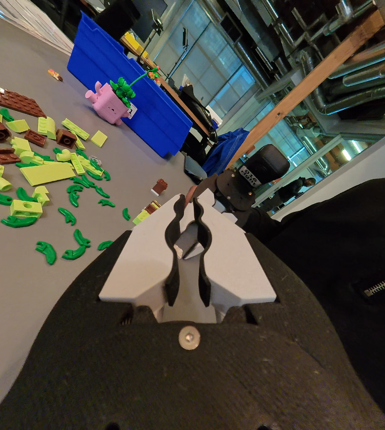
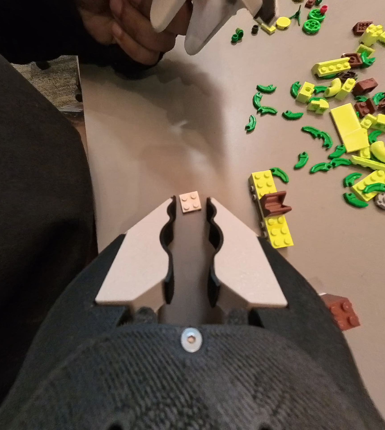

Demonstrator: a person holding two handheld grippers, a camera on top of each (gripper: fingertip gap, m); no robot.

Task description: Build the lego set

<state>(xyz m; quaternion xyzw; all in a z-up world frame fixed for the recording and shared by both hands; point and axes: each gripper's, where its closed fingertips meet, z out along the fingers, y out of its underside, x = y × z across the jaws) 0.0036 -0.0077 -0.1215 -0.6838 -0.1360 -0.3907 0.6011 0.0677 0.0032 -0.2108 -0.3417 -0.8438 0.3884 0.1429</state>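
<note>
My right gripper (image 2: 189,200) is open and low over the table. Its fingertips stand on either side of a small tan 2x2 plate (image 2: 190,201) lying flat on the grey table (image 2: 140,139). It is not gripping the plate. My left gripper (image 1: 188,199) is held up and tilted, its jaws a narrow gap apart with nothing between them. It also shows at the top of the right wrist view, with a hand (image 2: 126,30) on it. A lime strip with a brown piece on it (image 2: 271,209) lies just right of the right gripper.
Loose lime, green and brown pieces (image 2: 349,130) lie scattered to the right. A brown brick (image 2: 343,310) sits by the right gripper's body. A pink pot build with a green plant (image 1: 110,104) stands before a blue bin (image 1: 128,97). The table edge and a black jacket (image 2: 24,186) are at the left. One gripper's finger ends stand about 11 centimeters off the other's.
</note>
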